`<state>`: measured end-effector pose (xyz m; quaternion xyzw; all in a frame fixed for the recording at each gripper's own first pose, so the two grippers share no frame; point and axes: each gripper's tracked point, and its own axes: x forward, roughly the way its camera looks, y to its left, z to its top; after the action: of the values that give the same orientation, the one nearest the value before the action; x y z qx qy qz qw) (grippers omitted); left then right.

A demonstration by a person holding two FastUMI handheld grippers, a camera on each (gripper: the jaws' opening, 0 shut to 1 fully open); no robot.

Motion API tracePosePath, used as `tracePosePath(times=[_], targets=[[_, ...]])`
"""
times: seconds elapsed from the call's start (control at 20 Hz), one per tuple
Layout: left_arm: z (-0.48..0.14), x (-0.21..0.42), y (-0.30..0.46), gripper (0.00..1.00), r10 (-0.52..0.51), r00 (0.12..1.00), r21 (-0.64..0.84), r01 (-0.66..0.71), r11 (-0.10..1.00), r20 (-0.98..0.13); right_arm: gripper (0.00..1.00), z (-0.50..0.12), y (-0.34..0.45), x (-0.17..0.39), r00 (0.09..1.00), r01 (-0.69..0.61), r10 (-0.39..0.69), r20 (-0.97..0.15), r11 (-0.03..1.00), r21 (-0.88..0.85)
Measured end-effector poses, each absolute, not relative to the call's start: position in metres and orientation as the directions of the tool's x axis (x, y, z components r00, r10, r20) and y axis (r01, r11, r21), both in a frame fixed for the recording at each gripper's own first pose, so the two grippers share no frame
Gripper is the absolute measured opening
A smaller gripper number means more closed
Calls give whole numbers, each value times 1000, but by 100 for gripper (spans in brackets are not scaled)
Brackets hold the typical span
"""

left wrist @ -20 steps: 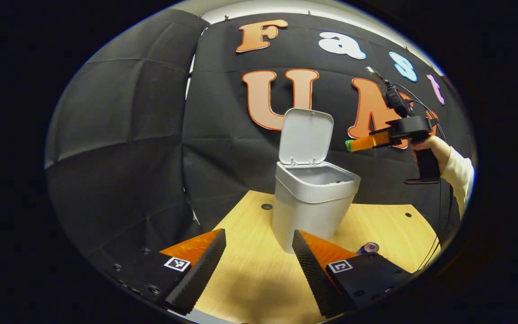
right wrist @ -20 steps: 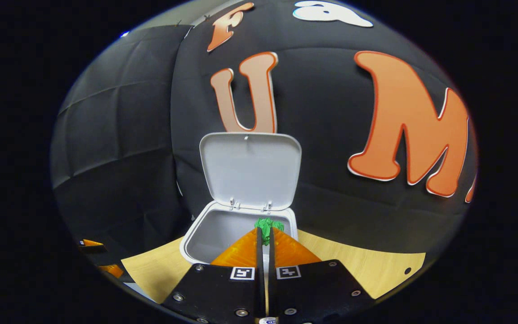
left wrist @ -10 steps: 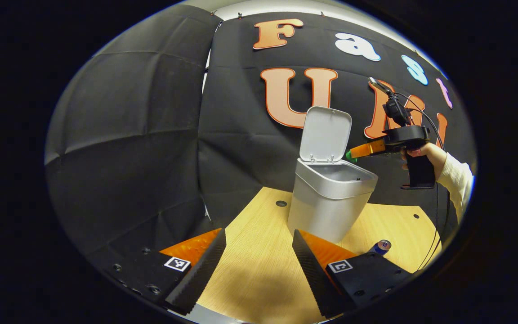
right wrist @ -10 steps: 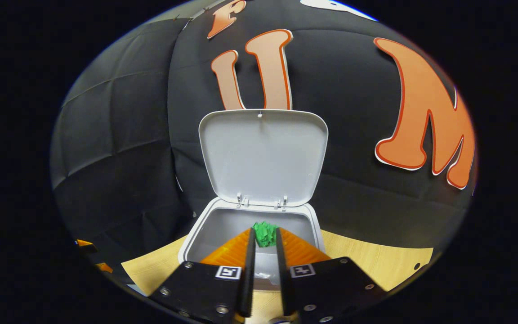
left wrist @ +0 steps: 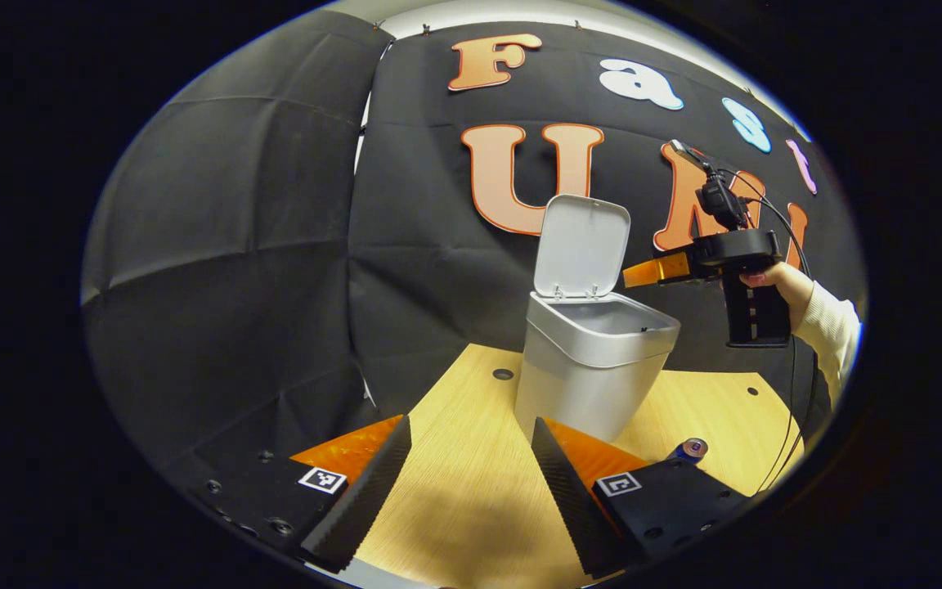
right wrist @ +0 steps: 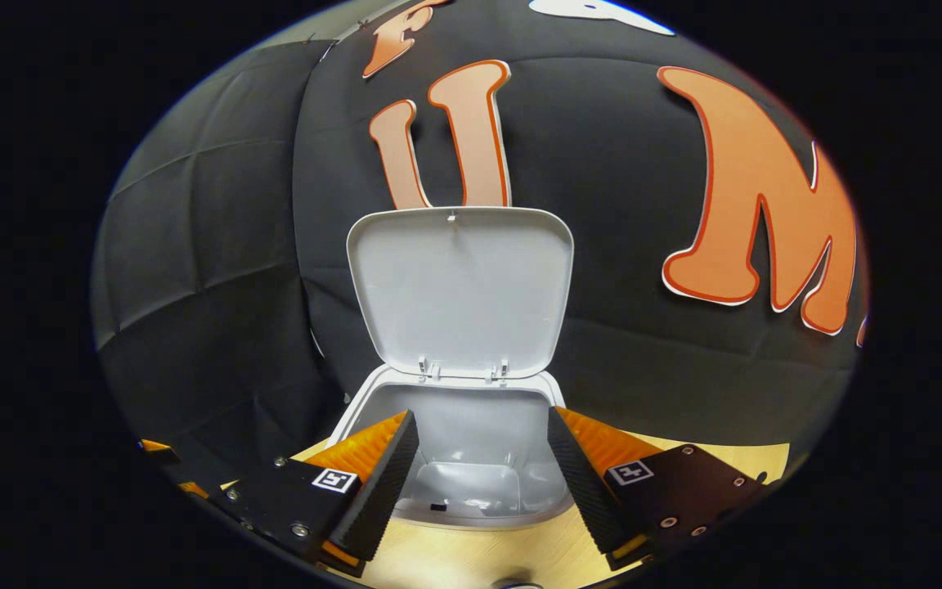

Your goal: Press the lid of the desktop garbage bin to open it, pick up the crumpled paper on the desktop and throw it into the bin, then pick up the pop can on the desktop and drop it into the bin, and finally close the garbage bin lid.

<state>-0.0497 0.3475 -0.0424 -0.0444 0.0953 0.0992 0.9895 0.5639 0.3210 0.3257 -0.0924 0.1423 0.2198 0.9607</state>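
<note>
Bin: the grey garbage bin (left wrist: 594,368) stands upright on the wooden table (left wrist: 471,507), toward its far side; in the left gripper view it sits just right of centre, about 1 o'clock from the left gripper.
Lid: the lid (left wrist: 581,245) is up, hinged at the bin's far rim and standing nearly vertical against the booth wall. In the right gripper view its pale underside (right wrist: 461,288) faces the camera at 12 o'clock.
Bin interior: the right gripper view looks down into the open mouth (right wrist: 471,458); smooth pale walls and floor show between the fingers. No crumpled paper can be made out in the visible part.
Right gripper: the right gripper (right wrist: 479,466) has its fingers spread wide, with nothing between them, held over the near rim of the bin. In the left gripper view it (left wrist: 643,274) shows at 2 o'clock, tips level with the lid hinge, gripped by a hand (left wrist: 773,282) in a pale sleeve.
Left gripper: the left gripper (left wrist: 471,466) is low over the table at 6 o'clock, fingers well apart, holding nothing.
Pop can: the pop can (left wrist: 690,448) is on the table at 4 o'clock of the bin, partly hidden behind the left gripper's right finger; cannot tell whether upright or lying.
</note>
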Motion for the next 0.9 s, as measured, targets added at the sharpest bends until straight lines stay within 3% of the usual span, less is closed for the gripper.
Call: tracePosePath(times=[0.4, 0.5, 0.55, 0.6, 0.9], targets=[[-30, -24, 304, 95, 101, 980, -66, -113, 991, -170, 95, 346, 251, 528, 903, -384, 357, -241, 920, -74], [-28, -15, 286, 94, 66, 985, -64, -78, 995, -162, 95, 345, 214, 519, 926, -325, 301, -228, 943, -74], [-27, -11, 275, 95, 44, 986, -61, -55, 997, -158, 100, 346, 194, 514, 935, -297, 277, -220, 953, -65], [-28, -6, 264, 95, 25, 987, -55, -34, 998, -158, 95, 347, 175, 508, 945, -268, 252, -210, 962, -49], [-35, 18, 204, 95, -45, 983, 3, 46, 999, -178, 95, 344, 64, 473, 983, -81, 81, -163, 997, 3]])
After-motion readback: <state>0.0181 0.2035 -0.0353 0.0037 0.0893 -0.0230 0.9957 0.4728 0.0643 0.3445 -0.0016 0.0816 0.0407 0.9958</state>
